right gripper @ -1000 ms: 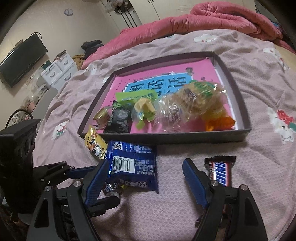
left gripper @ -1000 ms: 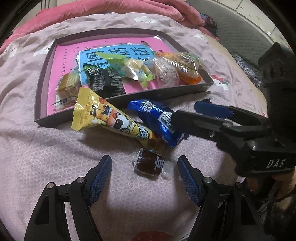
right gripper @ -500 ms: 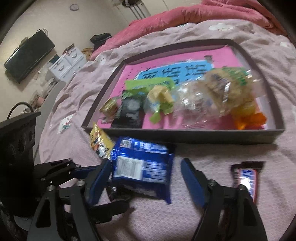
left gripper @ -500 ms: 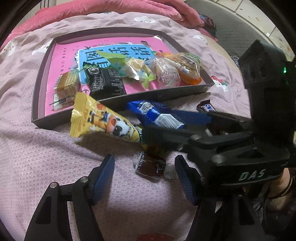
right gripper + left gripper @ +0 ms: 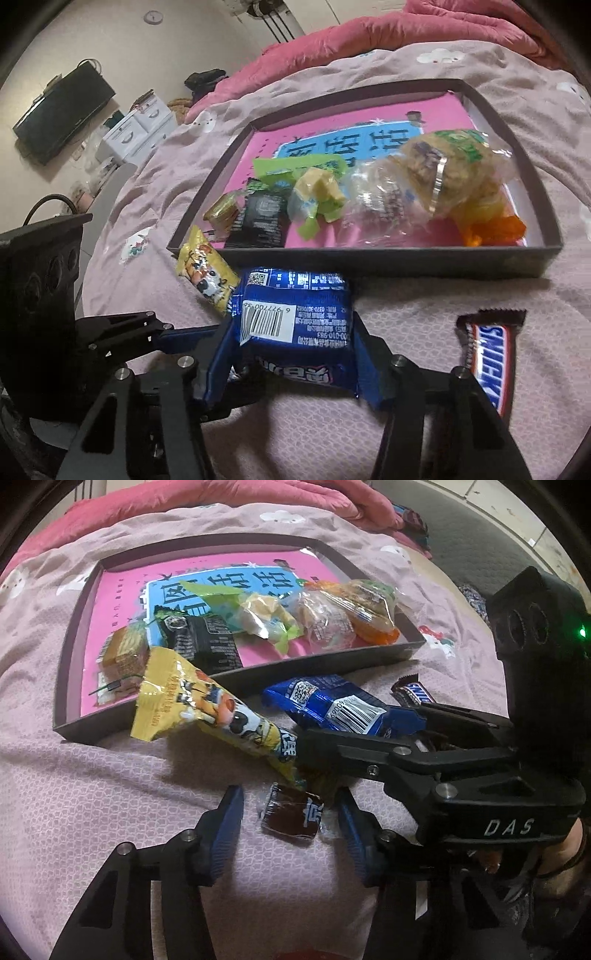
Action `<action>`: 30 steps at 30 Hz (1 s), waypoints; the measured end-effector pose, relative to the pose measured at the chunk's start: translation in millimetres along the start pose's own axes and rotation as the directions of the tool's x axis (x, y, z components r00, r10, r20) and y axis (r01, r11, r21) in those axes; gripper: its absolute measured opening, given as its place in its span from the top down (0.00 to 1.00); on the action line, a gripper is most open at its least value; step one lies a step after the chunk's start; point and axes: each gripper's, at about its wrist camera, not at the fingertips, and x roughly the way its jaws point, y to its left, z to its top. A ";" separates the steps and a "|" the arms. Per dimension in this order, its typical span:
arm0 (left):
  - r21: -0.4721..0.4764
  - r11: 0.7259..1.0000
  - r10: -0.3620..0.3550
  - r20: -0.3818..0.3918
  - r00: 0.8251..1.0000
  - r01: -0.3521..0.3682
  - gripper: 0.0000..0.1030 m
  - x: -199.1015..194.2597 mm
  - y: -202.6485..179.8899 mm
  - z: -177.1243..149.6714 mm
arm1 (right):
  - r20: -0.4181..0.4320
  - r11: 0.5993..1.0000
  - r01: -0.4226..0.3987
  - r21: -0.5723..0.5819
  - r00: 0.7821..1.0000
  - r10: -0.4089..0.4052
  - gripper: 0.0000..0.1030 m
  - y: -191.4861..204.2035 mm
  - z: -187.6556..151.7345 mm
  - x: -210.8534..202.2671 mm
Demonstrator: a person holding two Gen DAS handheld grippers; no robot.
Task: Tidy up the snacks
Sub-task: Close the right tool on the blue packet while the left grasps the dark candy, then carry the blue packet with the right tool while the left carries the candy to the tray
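Right wrist view shows the right claw (image 5: 291,354) pinching the blue packet (image 5: 295,325), its jaws having just been closing onto the wrapper's sides. The grip sits on soft, slippery film, so the packet may slide out or fold during a lift toward the tray (image 5: 406,262), which lies just beyond it on the bed (image 5: 424,417). The left claw (image 5: 288,823) has also been closing and stands spread around the dark candy (image 5: 291,816), pads not yet pressing; its crinkly end could catch the overlapping yellow packet (image 5: 207,712) just beyond it. A Snickers bar (image 5: 491,358) lies right of the blue packet.
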 end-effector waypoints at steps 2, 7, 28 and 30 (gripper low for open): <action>-0.001 1.000 -0.003 0.000 1.000 0.003 0.49 -0.1 0.6 -0.3 | 0.010 1.000 0.001 0.013 1.000 -0.001 0.44 -3.7 -1.2 -4.2; -0.006 1.000 -0.003 0.003 1.000 0.003 0.56 0.4 1.2 -0.3 | 0.045 0.999 0.036 -0.012 0.998 -0.036 0.45 -0.4 -2.8 -13.0; 0.037 0.998 0.057 0.058 0.997 -0.059 0.64 -34.1 -10.5 -2.7 | 0.145 0.996 0.061 -0.067 0.988 -0.051 0.45 16.4 -1.2 -42.9; 0.026 0.998 0.061 0.071 0.996 -0.063 0.64 -40.4 -8.9 -2.2 | 0.152 0.995 0.066 -0.068 0.987 -0.056 0.45 16.7 -1.3 -45.0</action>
